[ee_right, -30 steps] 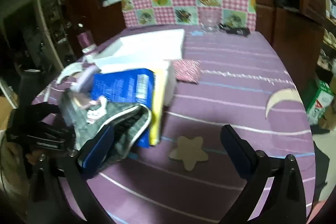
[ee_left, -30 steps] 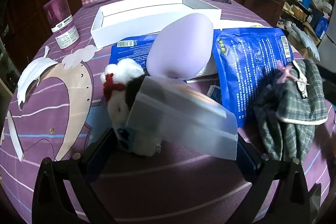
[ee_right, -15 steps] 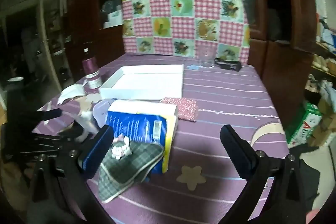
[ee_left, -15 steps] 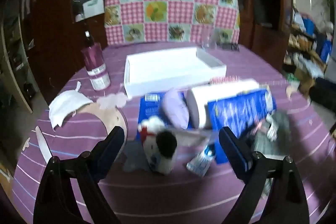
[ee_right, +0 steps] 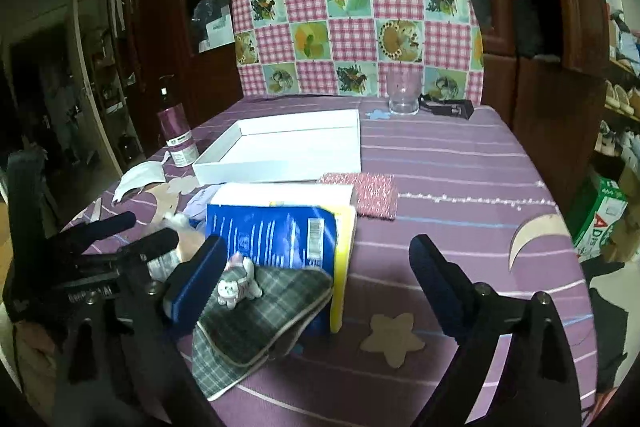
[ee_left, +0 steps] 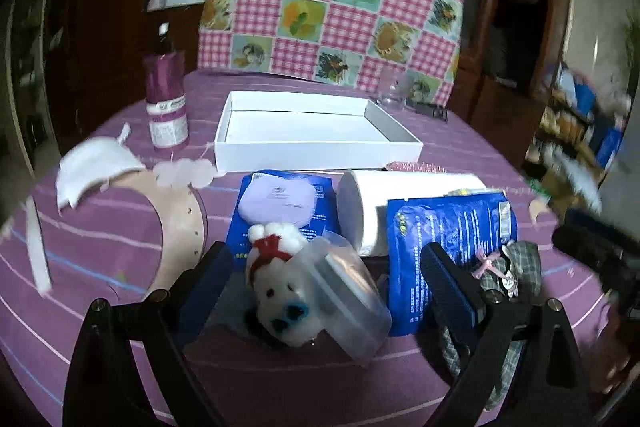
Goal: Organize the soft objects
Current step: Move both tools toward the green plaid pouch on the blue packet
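Your left gripper (ee_left: 326, 277) hangs wide apart around the white plush dog (ee_left: 282, 285), gripping nothing. To its right, the plaid slipper (ee_right: 260, 319) lies against the blue packet (ee_right: 276, 235), and your right gripper (ee_right: 316, 283) gapes empty over the purple tablecloth (ee_right: 460, 171).

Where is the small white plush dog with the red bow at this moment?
In the left wrist view, the small white plush dog with a red bow lies low in the centre, between the open left gripper's fingers, against a clear plastic container.
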`<action>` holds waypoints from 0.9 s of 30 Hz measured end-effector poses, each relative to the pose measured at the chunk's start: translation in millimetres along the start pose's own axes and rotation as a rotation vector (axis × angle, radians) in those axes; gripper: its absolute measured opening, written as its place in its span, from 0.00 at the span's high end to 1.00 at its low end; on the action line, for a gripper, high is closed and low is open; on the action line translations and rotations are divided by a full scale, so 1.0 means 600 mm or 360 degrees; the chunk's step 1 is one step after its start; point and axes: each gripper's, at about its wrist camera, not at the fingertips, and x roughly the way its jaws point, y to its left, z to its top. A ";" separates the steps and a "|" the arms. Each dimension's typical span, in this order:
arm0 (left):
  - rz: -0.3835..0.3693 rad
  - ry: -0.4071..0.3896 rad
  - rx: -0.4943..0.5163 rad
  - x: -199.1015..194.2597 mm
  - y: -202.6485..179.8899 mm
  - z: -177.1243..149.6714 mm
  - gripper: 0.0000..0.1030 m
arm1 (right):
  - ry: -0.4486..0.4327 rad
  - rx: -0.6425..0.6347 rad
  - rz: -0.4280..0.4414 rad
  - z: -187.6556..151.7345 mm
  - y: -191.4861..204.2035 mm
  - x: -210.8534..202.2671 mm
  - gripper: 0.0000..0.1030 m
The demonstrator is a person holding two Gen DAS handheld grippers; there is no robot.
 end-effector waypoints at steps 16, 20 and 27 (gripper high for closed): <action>0.0018 -0.0053 -0.0008 -0.012 0.005 -0.006 0.32 | 0.0019 0.0123 -0.0237 -0.008 -0.024 0.000 0.10; 0.0042 -0.0065 -0.0029 -0.015 0.008 -0.005 0.32 | 0.0042 0.0151 -0.0164 -0.010 -0.029 0.002 0.10; 0.0194 -0.0063 0.0069 -0.016 -0.010 -0.008 0.22 | 0.0004 0.0103 -0.0059 -0.016 -0.016 0.003 0.10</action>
